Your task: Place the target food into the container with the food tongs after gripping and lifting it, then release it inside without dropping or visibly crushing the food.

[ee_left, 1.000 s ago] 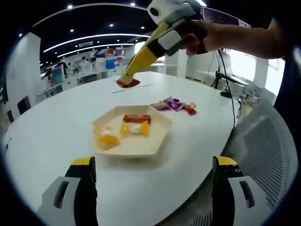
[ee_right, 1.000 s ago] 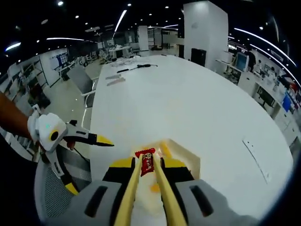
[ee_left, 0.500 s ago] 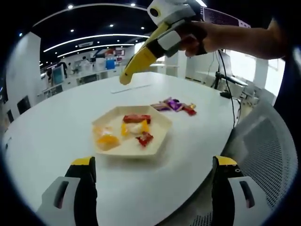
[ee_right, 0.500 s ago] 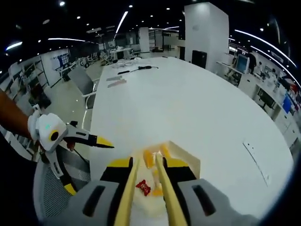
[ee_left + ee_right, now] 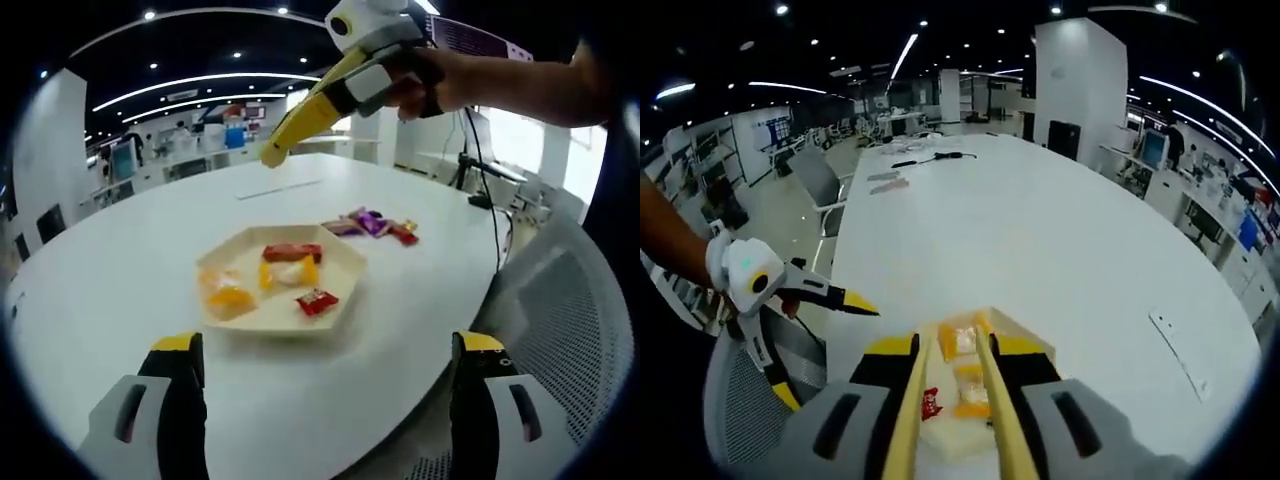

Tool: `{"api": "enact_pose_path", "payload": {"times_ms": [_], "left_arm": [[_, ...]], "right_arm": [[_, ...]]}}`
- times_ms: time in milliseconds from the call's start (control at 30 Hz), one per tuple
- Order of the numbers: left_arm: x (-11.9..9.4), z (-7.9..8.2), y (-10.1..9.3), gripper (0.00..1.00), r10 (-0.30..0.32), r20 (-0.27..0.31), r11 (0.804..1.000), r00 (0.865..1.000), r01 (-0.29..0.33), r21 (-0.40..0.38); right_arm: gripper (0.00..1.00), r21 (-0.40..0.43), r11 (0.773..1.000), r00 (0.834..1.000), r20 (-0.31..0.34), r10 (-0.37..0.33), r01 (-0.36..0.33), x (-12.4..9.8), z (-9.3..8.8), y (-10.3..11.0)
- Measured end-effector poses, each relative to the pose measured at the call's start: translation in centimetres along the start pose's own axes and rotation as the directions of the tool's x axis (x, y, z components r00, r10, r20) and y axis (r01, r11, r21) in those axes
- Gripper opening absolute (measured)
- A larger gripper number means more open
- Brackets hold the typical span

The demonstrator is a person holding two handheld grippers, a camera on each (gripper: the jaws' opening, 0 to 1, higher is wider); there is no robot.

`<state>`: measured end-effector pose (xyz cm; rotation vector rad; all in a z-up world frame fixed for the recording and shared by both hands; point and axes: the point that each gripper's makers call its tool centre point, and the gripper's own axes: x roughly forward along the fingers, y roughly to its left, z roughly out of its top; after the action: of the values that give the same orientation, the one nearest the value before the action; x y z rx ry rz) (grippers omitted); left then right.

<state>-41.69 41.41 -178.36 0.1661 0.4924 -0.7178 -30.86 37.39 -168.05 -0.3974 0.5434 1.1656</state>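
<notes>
In the left gripper view, a cream six-sided tray [image 5: 335,262] sat on a round white table [image 5: 120,270], and a small red-wrapped candy [image 5: 317,301] lay inside it near the edge closest to the camera, flat on the tray floor and apart from the other pieces. Further in lay a longer red bar [image 5: 292,252], a pale wrapped sweet with orange ends [image 5: 288,272] and an orange sweet [image 5: 229,297]. Just beyond the tray, a small heap of purple and red wrapped candies [image 5: 372,224] rested on the table. The right gripper [image 5: 270,155] hung in the air above the far side of the table, well clear of the tray, held by a person's hand [image 5: 425,80]; its yellow tongs [image 5: 305,118] carried nothing and their tips looked close together. In the right gripper view the tong blades ran nearly parallel with a narrow gap between them, and the tray with its sweets showed below through that gap, the red candy [image 5: 931,403] just left of the left blade. The left gripper [image 5: 325,345] stood with its jaws wide apart and nothing between them, held over the near table edge beside a mesh chair [image 5: 560,330].
</notes>
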Motion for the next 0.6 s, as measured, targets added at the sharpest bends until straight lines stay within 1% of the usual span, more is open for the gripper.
{"api": "enact_pose_path", "payload": {"times_ms": [67, 133, 167, 233, 333, 433, 567, 600], "left_arm": [[0.0, 0.0, 0.0, 0.99, 0.000, 0.002, 1.000, 1.000, 0.000, -0.001], [0.0, 0.0, 0.0, 0.99, -0.001, 0.001, 1.000, 1.000, 0.001, 0.000], [0.0, 0.0, 0.0, 0.99, -0.001, 0.002, 1.000, 1.000, 0.001, 0.002], [0.0, 0.0, 0.0, 0.99, -0.002, 0.000, 1.000, 1.000, 0.002, 0.000], [0.0, 0.0, 0.0, 0.99, -0.002, 0.000, 1.000, 1.000, 0.002, 0.001], [0.0, 0.0, 0.0, 0.99, -0.003, -0.001, 1.000, 1.000, 0.003, 0.002], [0.1, -0.1, 0.0, 0.99, -0.002, -0.001, 1.000, 1.000, 0.002, 0.001], [0.1, -0.1, 0.0, 0.99, -0.003, -0.002, 1.000, 1.000, 0.003, 0.001]], "right_arm": [[0.27, 0.005, 1.000, 1.000, 0.004, -0.010, 0.010, -0.3, -0.2, -0.3], [0.27, 0.006, 1.000, 1.000, 0.019, -0.002, 0.002, -0.6, -0.4, -0.5], [0.28, 0.018, 1.000, 1.000, 0.015, -0.010, 0.010, -0.8, -0.7, -0.8], [0.28, 0.014, 1.000, 1.000, 0.010, -0.020, 0.020, -1.1, -1.3, -1.2], [0.28, 0.030, 0.999, 1.000, 0.011, -0.023, 0.023, -1.7, -1.8, -1.5], [0.28, 0.028, 0.999, 1.000, 0.010, -0.021, 0.020, -2.3, -2.4, -1.6], [0.28, 0.026, 0.999, 0.999, 0.004, -0.034, 0.034, -3.1, -3.2, -2.2], [0.28, 0.038, 0.999, 1.000, 0.009, -0.030, 0.030, -3.5, -3.4, -2.2]]}}
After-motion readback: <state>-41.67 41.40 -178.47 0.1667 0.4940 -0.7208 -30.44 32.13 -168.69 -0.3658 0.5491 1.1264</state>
